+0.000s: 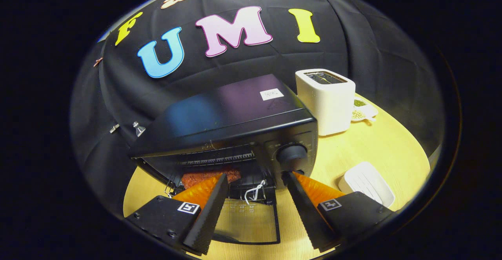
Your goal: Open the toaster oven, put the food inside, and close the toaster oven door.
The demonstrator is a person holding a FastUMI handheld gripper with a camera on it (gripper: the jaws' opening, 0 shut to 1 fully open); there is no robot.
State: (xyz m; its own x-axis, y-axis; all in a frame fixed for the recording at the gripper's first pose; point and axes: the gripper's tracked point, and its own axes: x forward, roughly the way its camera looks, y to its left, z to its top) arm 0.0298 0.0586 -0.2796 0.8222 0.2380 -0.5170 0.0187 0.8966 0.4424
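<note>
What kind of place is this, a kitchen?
Probably a mock kitchen counter in a recording booth, not a real kitchen: a toaster oven with its door down and a white toaster sit on a wooden table before a black cloth wall, with the open gripper in front.

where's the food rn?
The reddish food lies on the rack inside the open toaster oven, below the heating grille and beyond the tool's spread fingers, above the dropped door.
</note>
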